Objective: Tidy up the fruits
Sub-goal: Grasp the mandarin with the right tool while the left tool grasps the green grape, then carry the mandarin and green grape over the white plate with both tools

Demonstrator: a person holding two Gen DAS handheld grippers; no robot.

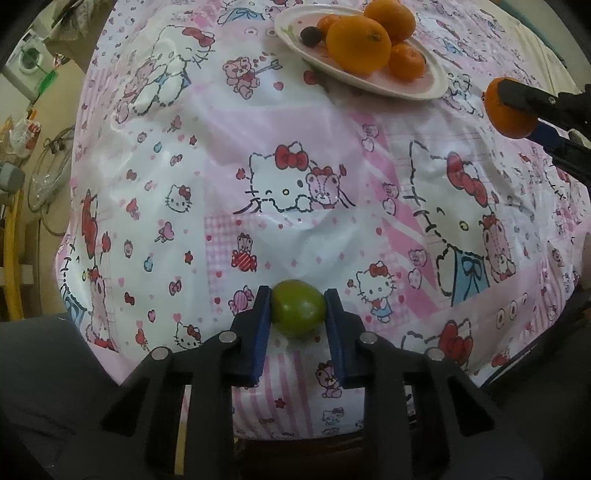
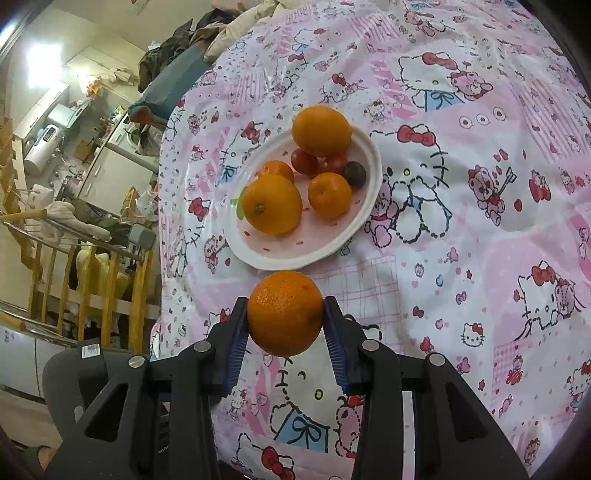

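My left gripper [image 1: 298, 295] points down at the table and is shut on a small green fruit [image 1: 298, 312] that rests on the pink cartoon tablecloth [image 1: 221, 166]. My right gripper [image 2: 286, 302] is shut on an orange [image 2: 284, 314], held in the air just short of a white plate [image 2: 258, 254]. The plate holds several oranges [image 2: 271, 205], two small red fruits [image 2: 304, 161] and a dark one [image 2: 354, 173]. In the left wrist view the same plate [image 1: 291, 26] lies at the far top, and the held orange [image 1: 508, 118] hangs at the right edge between black fingers [image 1: 524, 96].
The tablecloth drops off at the table's left edge [image 2: 166, 229]. Beyond it are a wooden railing [image 2: 92, 273], a dark chair back [image 2: 74, 373] and household clutter. A pile of clothes [image 2: 207, 33] lies at the far end of the table.
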